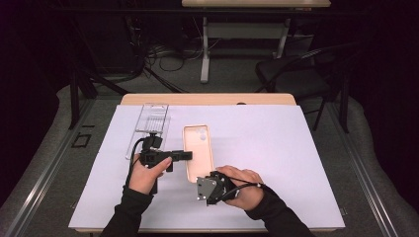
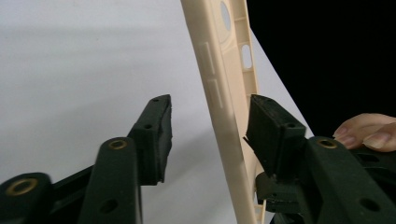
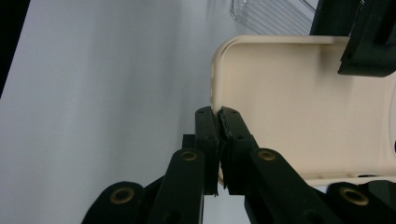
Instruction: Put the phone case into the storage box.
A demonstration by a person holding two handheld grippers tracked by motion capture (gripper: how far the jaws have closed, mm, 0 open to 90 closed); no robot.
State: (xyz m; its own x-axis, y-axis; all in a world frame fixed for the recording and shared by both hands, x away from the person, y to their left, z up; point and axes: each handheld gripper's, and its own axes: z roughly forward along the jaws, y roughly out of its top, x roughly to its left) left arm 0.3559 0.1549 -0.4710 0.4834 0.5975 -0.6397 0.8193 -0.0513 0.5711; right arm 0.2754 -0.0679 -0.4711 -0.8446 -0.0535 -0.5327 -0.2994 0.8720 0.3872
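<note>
Right gripper (image 3: pixel 218 114) had its jaws clamped on the near end wall of the cream-coloured soft plastic phone case (image 1: pixel 198 150), which lay open side up on the white sheet covering the table (image 1: pixel 276 163). Left gripper (image 2: pixel 208 128) straddled the case's long side wall, one pad inside, the other apart. Beyond lay a clear plastic phone case (image 1: pixel 152 119).

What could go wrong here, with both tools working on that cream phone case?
The right tool pinches only the thin bottom rim of the cream phone case, so the case could slip out or twist. The left tool straddles one side wall, with one pad close and the other well off; closing may shove or bend the soft case. The clear case lies just beyond the left hand and might get knocked.
</note>
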